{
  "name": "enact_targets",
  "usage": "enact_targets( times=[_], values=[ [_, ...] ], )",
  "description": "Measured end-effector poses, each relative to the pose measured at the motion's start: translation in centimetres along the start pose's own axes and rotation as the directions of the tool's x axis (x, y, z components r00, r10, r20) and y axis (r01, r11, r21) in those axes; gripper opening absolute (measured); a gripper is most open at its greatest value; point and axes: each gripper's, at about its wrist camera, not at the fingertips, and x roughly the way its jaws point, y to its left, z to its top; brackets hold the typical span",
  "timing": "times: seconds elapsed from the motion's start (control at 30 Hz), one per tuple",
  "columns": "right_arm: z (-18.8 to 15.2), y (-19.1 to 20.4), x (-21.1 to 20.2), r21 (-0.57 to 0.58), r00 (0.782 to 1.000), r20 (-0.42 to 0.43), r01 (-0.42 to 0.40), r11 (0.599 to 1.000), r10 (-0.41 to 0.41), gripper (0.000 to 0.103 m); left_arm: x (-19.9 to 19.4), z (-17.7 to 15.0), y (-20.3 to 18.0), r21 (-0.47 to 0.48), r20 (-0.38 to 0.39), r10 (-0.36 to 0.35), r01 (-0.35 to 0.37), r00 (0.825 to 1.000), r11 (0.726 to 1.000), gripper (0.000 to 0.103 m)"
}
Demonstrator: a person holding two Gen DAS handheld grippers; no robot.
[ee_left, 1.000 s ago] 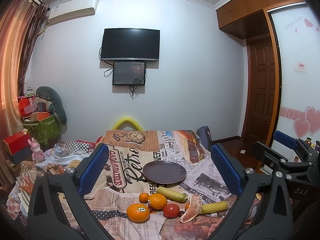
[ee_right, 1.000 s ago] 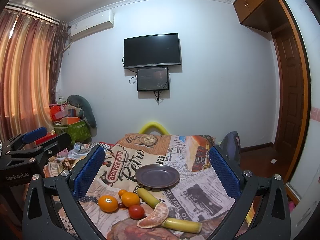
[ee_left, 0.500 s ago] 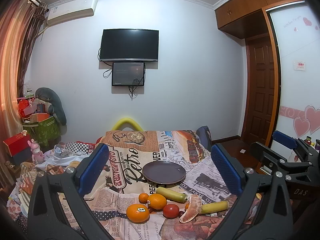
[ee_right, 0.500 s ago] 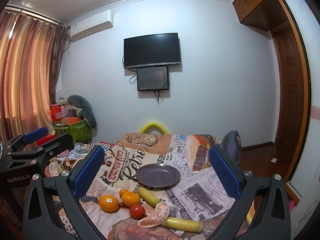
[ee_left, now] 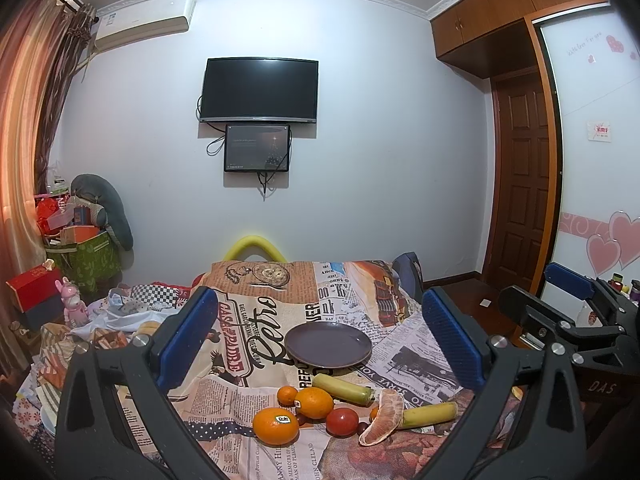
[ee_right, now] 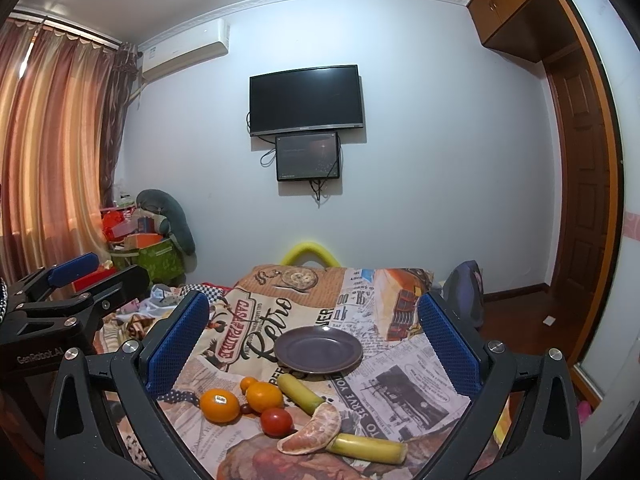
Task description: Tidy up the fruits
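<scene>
Your left gripper (ee_left: 320,344) and right gripper (ee_right: 312,344) both hover spread wide, grasping nothing. Between each pair of fingers lies the dark plate (ee_left: 328,346), bare, on the newspaper-print cloth (ee_left: 240,332). Nearer you than the plate sit 3 oranges (ee_left: 276,426), a tomato (ee_left: 341,422), a peeled citrus segment (ee_left: 384,410) and 2 banana pieces (ee_left: 342,389), touching or just beside one another. Nothing stands between fingers and fruit. Only your right view shows the curtain (ee_right: 52,160) fully; your left view shows heart stickers (ee_left: 612,244). A television (ee_left: 259,90) hangs beyond.
</scene>
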Motion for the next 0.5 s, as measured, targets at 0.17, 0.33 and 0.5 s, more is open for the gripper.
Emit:
enact_targets(
  times=[0.17, 0.33, 0.5],
  values=[
    [0.03, 0.0, -0.01, -0.001, 1.0, 0.0, 0.001, 1.0, -0.001, 0.103, 0.1, 0.0, -0.13, -0.003, -0.001, 0.002, -0.002, 1.0, 1.0, 0.103],
    [0.05, 0.01, -0.02, -0.001, 1.0, -0.001, 0.002, 1.0, -0.002, 0.103, 0.18, 0.04, -0.12, -0.007, -0.003, 0.002, -0.002, 1.0, 1.0, 0.103],
    [0.19, -0.03, 0.09, -0.004, 1.0, -0.001, 0.006, 1.0, -0.006, 0.103, 0.19, 0.03, -0.1, -0.008, -0.003, 0.002, -0.002, 1.0, 1.0, 0.103]
  ],
)
